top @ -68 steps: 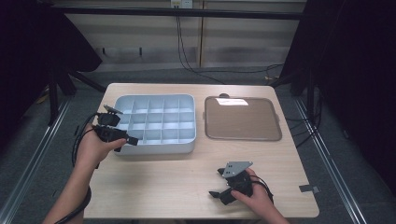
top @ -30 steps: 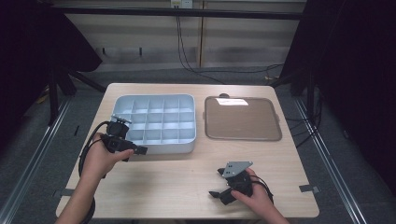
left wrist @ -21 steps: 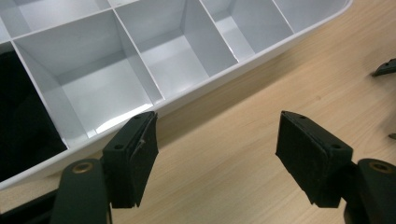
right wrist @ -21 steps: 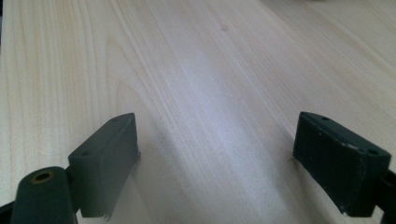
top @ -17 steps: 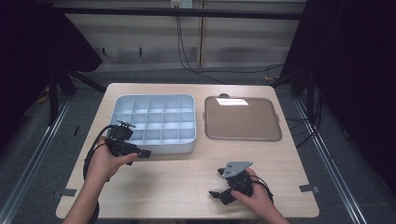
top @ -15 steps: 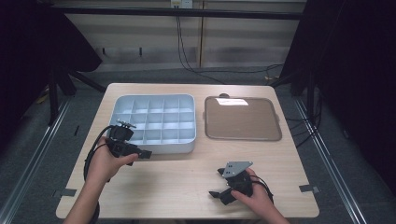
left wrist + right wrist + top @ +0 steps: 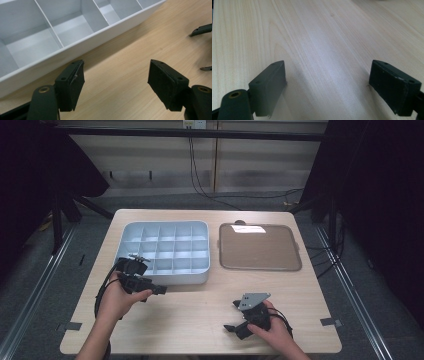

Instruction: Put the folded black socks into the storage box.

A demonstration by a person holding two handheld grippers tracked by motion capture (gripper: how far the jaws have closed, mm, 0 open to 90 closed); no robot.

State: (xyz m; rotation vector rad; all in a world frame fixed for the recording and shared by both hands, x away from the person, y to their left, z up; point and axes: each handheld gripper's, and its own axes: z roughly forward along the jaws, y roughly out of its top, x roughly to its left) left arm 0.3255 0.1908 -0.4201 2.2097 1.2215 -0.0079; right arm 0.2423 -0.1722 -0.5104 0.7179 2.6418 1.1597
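Observation:
A pale grey-blue tray (image 7: pixel 172 278) split into several empty compartments sits left of the table's middle. My left gripper (image 7: pixel 156 287) hovers just in front of the tray's near left corner, jaws pointing right. In the left gripper view it (image 7: pixel 117 80) is open over bare wood, the tray's front wall (image 7: pixel 75 47) just beyond its left pad (image 7: pixel 71 83). My right gripper (image 7: pixel 231 316) rests near the front edge, pointing left. It (image 7: pixel 327 82) is open with only the tabletop between its jaws.
A flat brown square tray (image 7: pixel 260 247) lies right of the divided tray. The wooden table (image 7: pixel 200 310) has bare room between the two grippers. Black jaw tips of the other gripper (image 7: pixel 201 29) show at the right edge of the left gripper view.
My left gripper has moved from the tray's left side toward me and to the right, ending at the tray's front wall. The right gripper has stayed still.

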